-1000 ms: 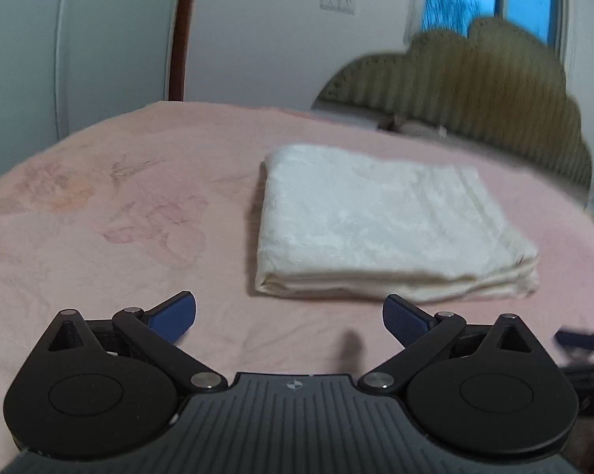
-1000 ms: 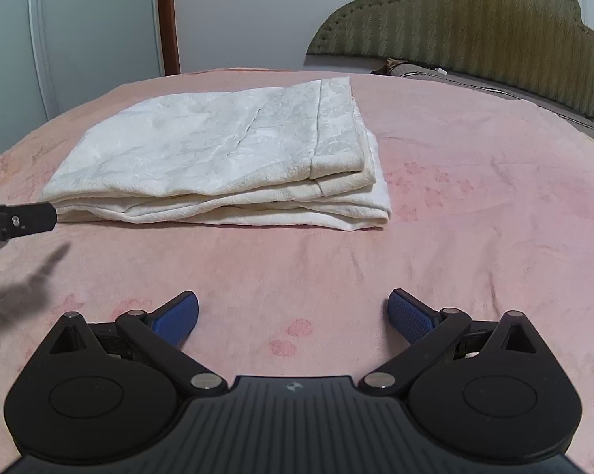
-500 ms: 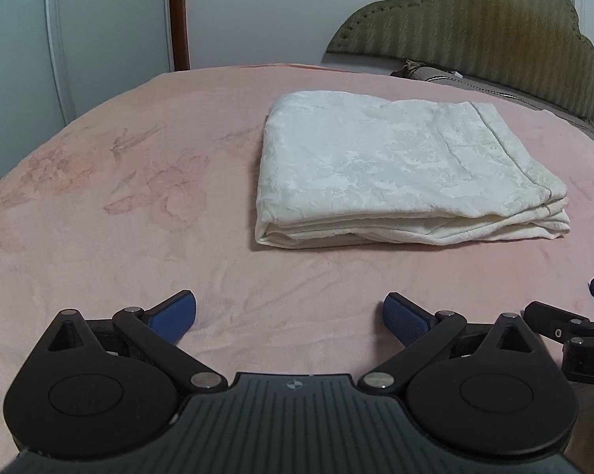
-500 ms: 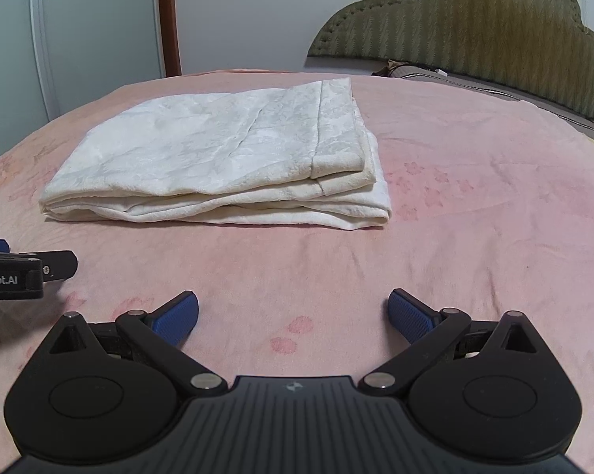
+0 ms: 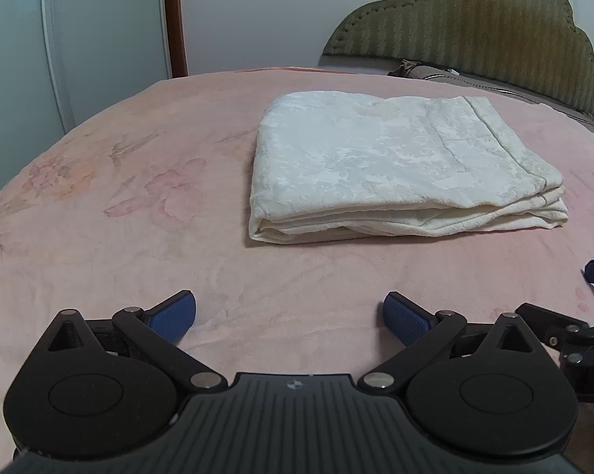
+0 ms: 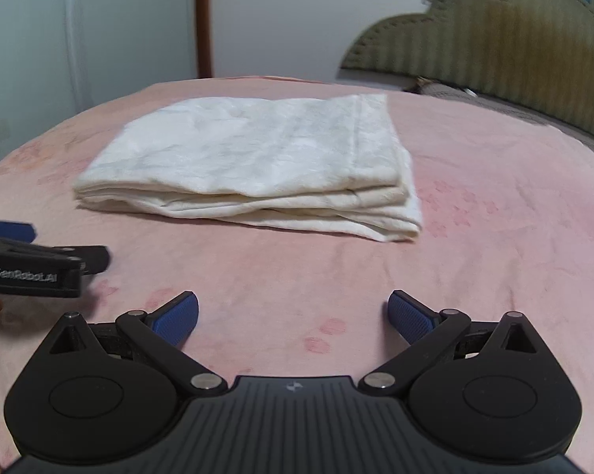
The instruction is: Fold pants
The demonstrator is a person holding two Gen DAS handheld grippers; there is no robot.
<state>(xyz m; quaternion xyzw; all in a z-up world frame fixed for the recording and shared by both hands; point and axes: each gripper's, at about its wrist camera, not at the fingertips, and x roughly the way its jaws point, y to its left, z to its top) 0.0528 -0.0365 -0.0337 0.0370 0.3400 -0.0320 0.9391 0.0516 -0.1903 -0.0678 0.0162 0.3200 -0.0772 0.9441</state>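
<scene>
- On the pink bedspread [image 5: 99, 237], left wrist view: the cream pants [image 5: 395, 166] lie folded into a flat rectangular stack, layered edges facing the camera. The left gripper [image 5: 289, 314] hangs short of the pants, jaws spread wide and holding nothing, blue pads [image 5: 172, 316] clear of the cloth. The right gripper shows partly at the frame's right edge, near the pants' right corner.
- Right wrist view: the pants [image 6: 257, 166] sit ahead and left of centre, the green headboard [image 6: 494, 51] beyond them. The right gripper [image 6: 293, 314] is wide open and empty, well apart from the pants; the left gripper [image 6: 32, 266] pokes in beside their left end.
</scene>
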